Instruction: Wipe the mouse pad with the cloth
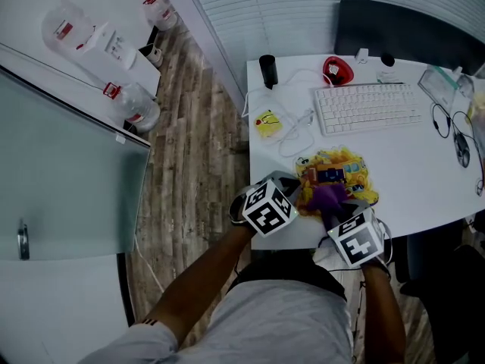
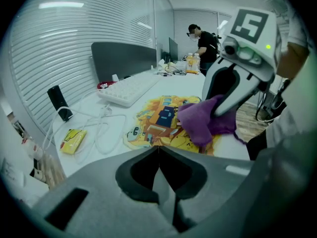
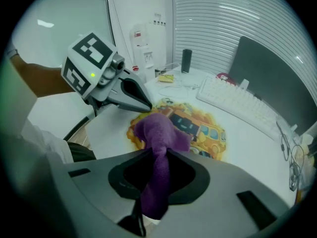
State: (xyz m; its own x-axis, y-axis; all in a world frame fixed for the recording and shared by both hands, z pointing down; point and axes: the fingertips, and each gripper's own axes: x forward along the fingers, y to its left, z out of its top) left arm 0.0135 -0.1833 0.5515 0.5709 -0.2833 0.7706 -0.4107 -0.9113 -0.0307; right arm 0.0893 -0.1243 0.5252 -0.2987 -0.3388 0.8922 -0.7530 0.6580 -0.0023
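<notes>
Head cam sits high, pointing steeply down at the desk (image 1: 424,173) front edge (arms and lap fill the bottom). Left gripper cam is low and close to the mouse pad (image 2: 161,118), facing across it to the right gripper (image 2: 218,108) and keyboard (image 2: 129,89). Right gripper cam looks back at the left gripper (image 3: 147,108). All three share mouse pad, cloth (image 3: 157,133) and keyboard.

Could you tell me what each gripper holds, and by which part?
The right gripper grips the purple cloth by a bunched end. The left gripper is shut at the edge of the mouse pad; a hold is unclear.
</notes>
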